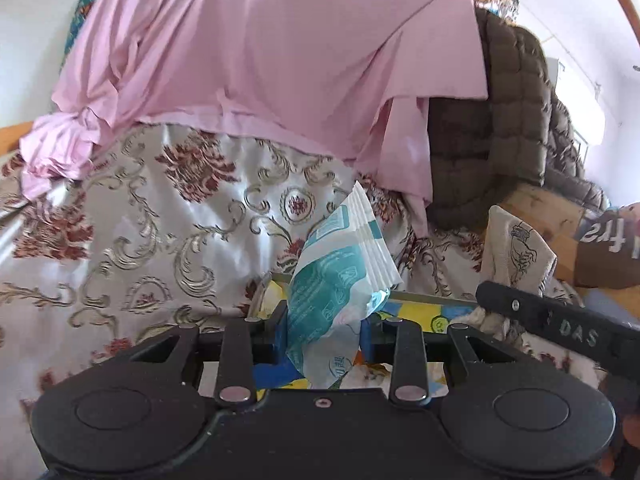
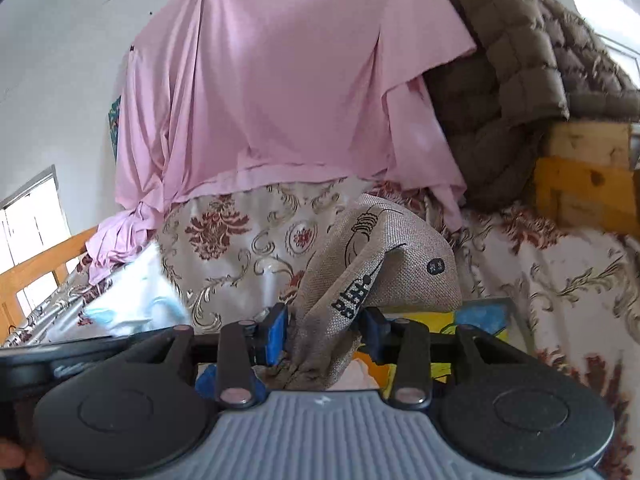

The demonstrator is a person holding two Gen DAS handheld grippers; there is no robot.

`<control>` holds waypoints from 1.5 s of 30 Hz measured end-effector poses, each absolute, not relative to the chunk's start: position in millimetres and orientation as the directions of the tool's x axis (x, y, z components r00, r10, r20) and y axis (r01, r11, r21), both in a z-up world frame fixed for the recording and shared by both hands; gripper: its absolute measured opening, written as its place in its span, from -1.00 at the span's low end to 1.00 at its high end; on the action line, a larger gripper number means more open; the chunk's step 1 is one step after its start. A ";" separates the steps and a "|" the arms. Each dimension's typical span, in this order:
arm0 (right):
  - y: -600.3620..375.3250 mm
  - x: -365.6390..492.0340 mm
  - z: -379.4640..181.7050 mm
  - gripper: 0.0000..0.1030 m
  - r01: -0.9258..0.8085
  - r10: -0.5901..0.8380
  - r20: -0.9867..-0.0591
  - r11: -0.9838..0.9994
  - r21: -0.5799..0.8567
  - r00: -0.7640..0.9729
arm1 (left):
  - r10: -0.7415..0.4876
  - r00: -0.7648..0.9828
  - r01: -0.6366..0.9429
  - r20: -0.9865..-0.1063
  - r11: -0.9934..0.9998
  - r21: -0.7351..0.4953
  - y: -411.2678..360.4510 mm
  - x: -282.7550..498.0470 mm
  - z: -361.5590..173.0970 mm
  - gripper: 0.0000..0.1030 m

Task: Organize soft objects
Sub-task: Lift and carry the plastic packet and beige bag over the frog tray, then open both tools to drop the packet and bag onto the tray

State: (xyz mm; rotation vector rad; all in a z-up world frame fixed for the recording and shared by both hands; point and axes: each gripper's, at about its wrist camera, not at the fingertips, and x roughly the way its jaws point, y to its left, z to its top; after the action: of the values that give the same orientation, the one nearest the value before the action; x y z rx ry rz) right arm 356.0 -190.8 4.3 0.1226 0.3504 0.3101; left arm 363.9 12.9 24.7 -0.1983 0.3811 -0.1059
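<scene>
While the left gripper (image 1: 324, 334) pinches the teal tissue pack (image 1: 340, 276) between its fingers and the right gripper (image 2: 326, 330) clamps the burlap pouch (image 2: 376, 256), both above the colourful box (image 1: 416, 312) on the bed (image 1: 160, 216), lower each gently before releasing.

Glossy plastic tissue pack (image 1: 340, 276), coarse woven burlap pouch (image 2: 384, 256), smooth pink cloth (image 1: 280, 52), shiny satin floral bedspread (image 1: 160, 216)
</scene>
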 end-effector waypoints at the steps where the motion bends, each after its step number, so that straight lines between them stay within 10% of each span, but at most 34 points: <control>1: -190.3 359.9 0.7 -0.15 -0.277 0.321 -0.325 0.945 0.174 0.890 | -0.148 0.917 0.069 -0.371 0.973 -0.219 12.5 374.1 20.9 -0.31; 23: -189.7 401.4 -38.9 0.07 -0.230 0.348 -0.506 0.932 0.282 0.789 | -0.163 0.757 0.042 -0.633 0.979 -0.201 -1.1 444.6 -37.2 -0.28; 45: -193.4 389.6 -15.5 0.67 -0.241 0.364 -0.464 0.922 0.304 0.807 | -0.145 0.736 0.006 -0.661 0.978 -0.208 3.2 427.4 -33.6 0.16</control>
State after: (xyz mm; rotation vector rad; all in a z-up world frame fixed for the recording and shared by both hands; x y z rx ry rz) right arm 389.6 -193.4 -15.5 0.2366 0.5419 0.3271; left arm 427.4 3.2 -33.6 -0.1974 0.7395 -0.0839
